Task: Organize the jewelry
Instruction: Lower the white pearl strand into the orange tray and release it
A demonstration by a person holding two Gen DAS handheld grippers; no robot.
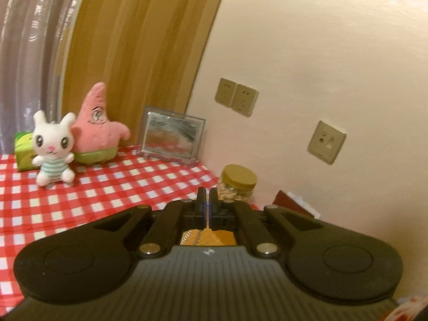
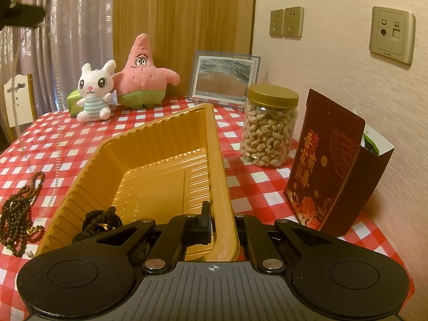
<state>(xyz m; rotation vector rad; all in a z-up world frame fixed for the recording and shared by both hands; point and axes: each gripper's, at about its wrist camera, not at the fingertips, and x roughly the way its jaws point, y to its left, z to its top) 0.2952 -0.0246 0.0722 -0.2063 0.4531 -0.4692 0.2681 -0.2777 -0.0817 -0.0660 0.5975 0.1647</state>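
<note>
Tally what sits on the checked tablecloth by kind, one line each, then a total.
Plush toys: 2, rabbit and pink star
Trays: 1, gold tray
Bead strings: 2, black in the tray, brown beside it
Jars: 1, nut jar
Boxes: 2, red box, green box
Picture frames: 1
Total: 9

The room has a warm, yellowish, rather dim light, and everything looks a bit orange. The left wrist view is blurry all over, so the white bunny toy [image 1: 53, 148] and the wall sockets [image 1: 236, 100] look smeared. The right wrist view is sharper. Both views bend at the edges, with dark corners. The curtain [image 2: 67, 26] has small shiny streaks.
</note>
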